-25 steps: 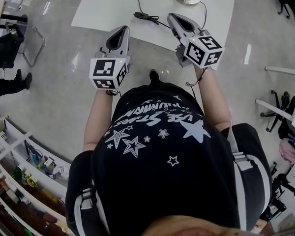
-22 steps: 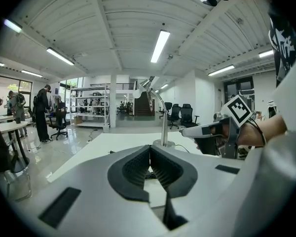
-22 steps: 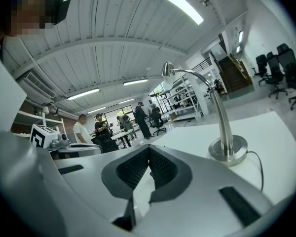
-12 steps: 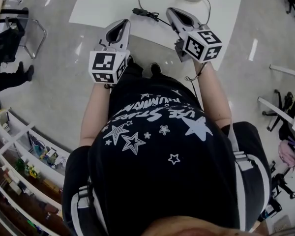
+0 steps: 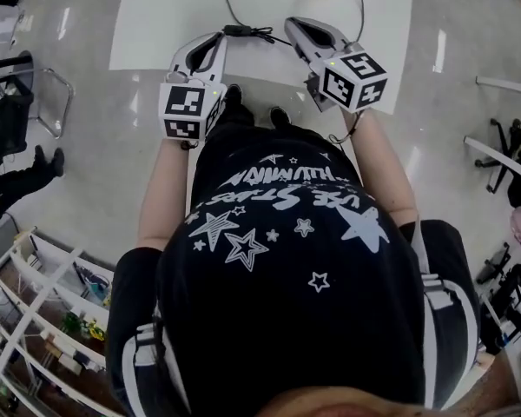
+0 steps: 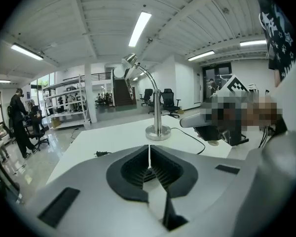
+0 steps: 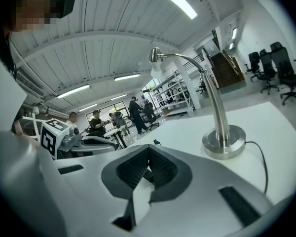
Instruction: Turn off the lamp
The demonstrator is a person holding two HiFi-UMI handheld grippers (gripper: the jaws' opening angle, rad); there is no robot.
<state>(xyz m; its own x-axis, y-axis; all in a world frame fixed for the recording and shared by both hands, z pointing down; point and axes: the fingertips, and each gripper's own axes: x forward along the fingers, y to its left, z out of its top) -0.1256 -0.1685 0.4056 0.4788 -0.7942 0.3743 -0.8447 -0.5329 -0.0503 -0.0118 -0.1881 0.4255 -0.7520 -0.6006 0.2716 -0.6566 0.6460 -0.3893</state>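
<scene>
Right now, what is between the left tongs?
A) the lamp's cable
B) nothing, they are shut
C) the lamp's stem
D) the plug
B: the left tongs meet with no gap and nothing between them; the lamp stands farther off on the table.

The lamp (image 6: pixel 158 131) stands upright on the white table (image 5: pixel 156 24), near the table's far edge and right of its centre line in the head view. It has a round, polished metal base, a straight metal stem and a gooseneck arc ending in a small metal head (image 7: pixel 155 55) that faces down over the table. A pale patch shows under the head; whether the lamp is lit cannot be confirmed. A black cord (image 5: pixel 247 31) runs from the base across the table. Its plug (image 6: pixel 101 153) lies loose on the table's left half.
</scene>
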